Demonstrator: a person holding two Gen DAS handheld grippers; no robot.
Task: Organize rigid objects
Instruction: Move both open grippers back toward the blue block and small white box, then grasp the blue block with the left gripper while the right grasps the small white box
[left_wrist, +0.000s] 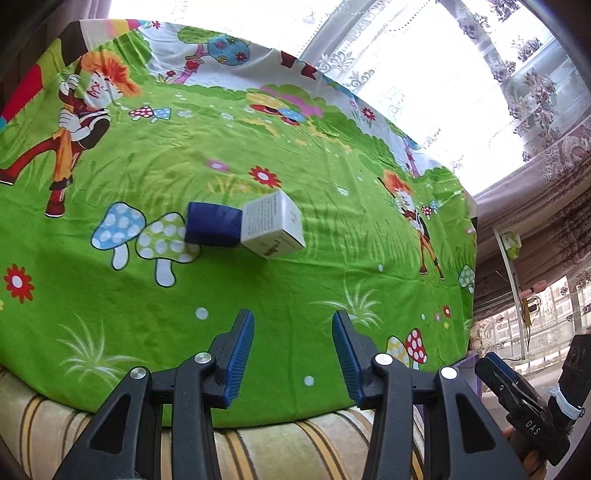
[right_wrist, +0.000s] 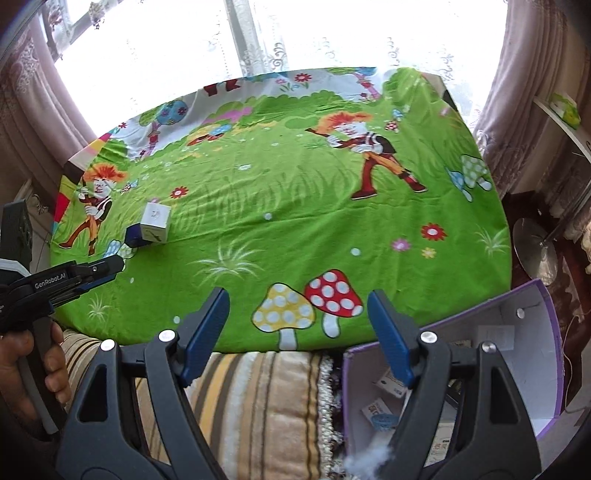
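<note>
A white box (left_wrist: 274, 229) with printed text lies on the green cartoon tablecloth (left_wrist: 221, 295), touching a dark blue box (left_wrist: 213, 224) on its left. Both also show in the right wrist view, the white box (right_wrist: 156, 223) and the blue box (right_wrist: 133, 236), at the left. My left gripper (left_wrist: 293, 354) is open and empty, near the table's front edge, short of the boxes. My right gripper (right_wrist: 297, 328) is open and empty over the table's front edge. The left gripper also shows in the right wrist view (right_wrist: 103, 271).
A purple-rimmed white container (right_wrist: 532, 369) with several small packages stands at the lower right, beside the table. A striped cushion (right_wrist: 258, 406) lies below the table edge. Curtains and a bright window are behind. A metal lamp base (right_wrist: 535, 254) stands on the right.
</note>
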